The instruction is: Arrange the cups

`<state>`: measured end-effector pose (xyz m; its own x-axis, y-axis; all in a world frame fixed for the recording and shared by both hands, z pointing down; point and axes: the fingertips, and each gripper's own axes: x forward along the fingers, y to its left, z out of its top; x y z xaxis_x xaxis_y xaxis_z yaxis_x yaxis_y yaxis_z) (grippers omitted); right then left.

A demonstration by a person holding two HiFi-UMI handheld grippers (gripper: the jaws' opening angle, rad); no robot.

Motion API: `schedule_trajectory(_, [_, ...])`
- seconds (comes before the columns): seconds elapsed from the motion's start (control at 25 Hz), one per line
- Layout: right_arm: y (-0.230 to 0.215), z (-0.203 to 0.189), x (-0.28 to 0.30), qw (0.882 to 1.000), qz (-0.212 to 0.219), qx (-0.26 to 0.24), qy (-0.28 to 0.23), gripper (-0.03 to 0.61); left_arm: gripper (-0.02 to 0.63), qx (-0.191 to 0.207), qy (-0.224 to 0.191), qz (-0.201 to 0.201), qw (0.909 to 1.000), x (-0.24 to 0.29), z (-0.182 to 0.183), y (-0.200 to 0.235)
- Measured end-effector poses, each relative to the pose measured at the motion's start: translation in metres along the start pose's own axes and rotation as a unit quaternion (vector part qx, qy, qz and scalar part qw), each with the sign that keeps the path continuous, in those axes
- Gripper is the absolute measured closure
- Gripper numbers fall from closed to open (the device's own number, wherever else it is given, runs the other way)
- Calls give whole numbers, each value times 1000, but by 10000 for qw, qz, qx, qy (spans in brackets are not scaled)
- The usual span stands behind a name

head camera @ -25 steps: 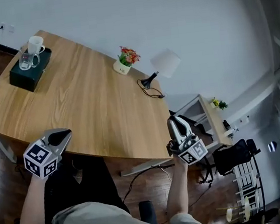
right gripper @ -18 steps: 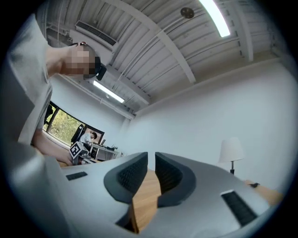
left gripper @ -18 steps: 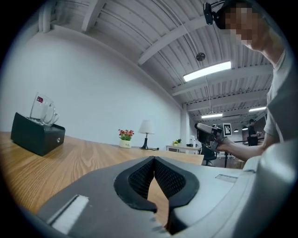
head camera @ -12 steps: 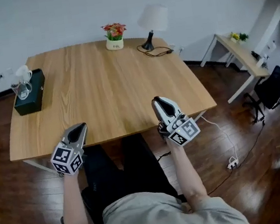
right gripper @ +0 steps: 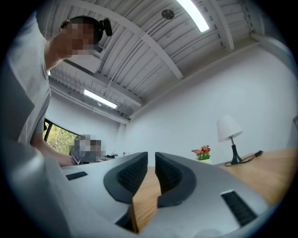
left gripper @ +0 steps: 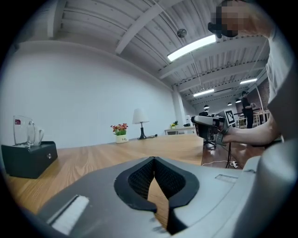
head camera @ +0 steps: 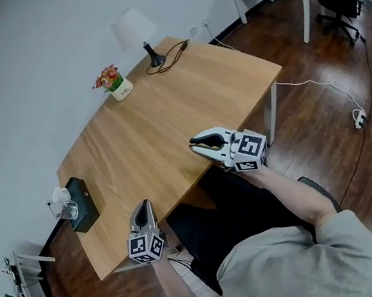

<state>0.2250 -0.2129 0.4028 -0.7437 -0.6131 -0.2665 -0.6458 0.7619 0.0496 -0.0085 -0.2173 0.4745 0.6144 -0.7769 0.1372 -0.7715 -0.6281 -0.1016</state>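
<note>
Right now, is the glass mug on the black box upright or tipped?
Upright: the left gripper view shows the glass mug standing rim-up on the black box.

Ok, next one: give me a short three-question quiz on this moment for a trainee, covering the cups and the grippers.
1. True or false: the left gripper is holding a cup.
2. The clear glass mug and the white cup stand on: A) the floor; B) the black rectangular box; C) a white plate.
3. What stands beside the white-shaded table lamp on the light wooden table?
Key: 1. False: its jaws are together with nothing between them. 2. B. 3. A small white pot of red flowers.
</note>
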Motion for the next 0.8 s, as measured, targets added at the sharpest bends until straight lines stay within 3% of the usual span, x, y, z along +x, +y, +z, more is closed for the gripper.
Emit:
schedule_trajectory(0.36, [20, -3, 3, 9989, 251, 395, -26, 535, 603, 156, 86, -144, 9997, 0, 2, -10])
schedule_trajectory(0.64, [32, 9, 54, 9979, 616, -153, 154, 535, 603, 484, 306, -367, 9977, 2, -1, -25])
schedule_trajectory(0.8, [24, 15, 85, 9977, 624, -279, -40, 535, 603, 176, 106, -384, 9990, 0, 7, -22])
